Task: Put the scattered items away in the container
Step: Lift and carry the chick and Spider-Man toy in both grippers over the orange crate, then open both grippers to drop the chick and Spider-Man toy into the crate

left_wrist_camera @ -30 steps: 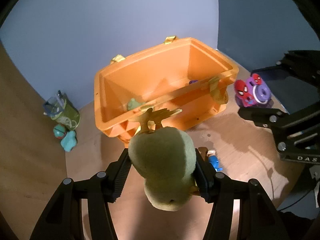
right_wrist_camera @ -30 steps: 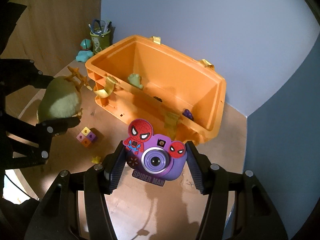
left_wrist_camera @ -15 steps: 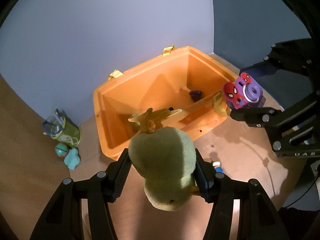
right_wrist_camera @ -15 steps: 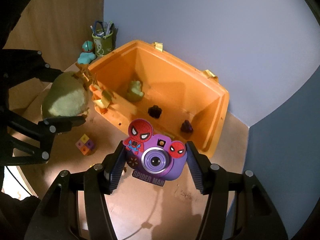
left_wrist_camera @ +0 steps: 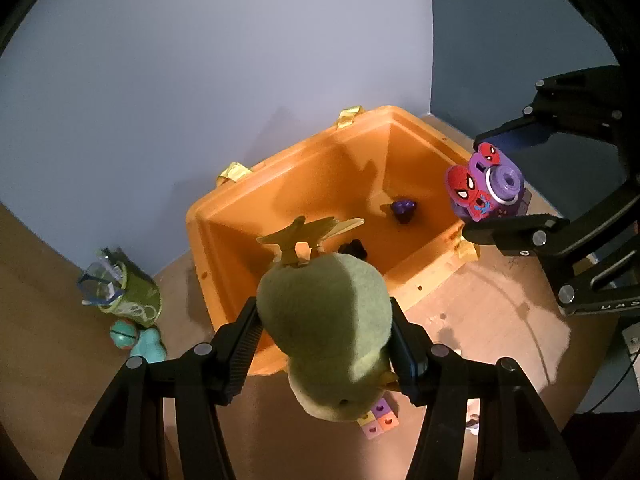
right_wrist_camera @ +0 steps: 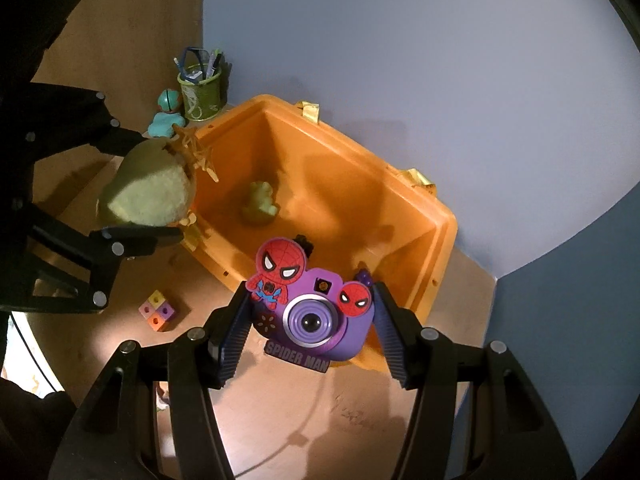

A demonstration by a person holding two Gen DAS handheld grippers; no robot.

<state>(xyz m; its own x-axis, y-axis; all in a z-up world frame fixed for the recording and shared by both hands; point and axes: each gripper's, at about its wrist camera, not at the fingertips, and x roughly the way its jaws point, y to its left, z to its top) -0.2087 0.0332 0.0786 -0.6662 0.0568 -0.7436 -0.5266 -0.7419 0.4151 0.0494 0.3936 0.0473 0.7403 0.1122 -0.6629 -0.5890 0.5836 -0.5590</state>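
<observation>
The orange bin (left_wrist_camera: 420, 276) stands open against the blue wall, a green figure (right_wrist_camera: 260, 204) and two dark pieces on its floor. Above its near rim, my left gripper (left_wrist_camera: 324, 340) clamps a green plush toy (left_wrist_camera: 324, 320); at its right corner, my right gripper (right_wrist_camera: 310, 320) grips a purple Spider-Man toy camera (right_wrist_camera: 312, 316). A coloured block cube (right_wrist_camera: 157, 311) lies on the wooden table (right_wrist_camera: 280, 420) just before the bin, a green pen cup (right_wrist_camera: 200, 96) beyond its left end.

bin's (left_wrist_camera: 224, 216) near wall hidden, block cube (left_wrist_camera: 378, 424) half-covered
</observation>
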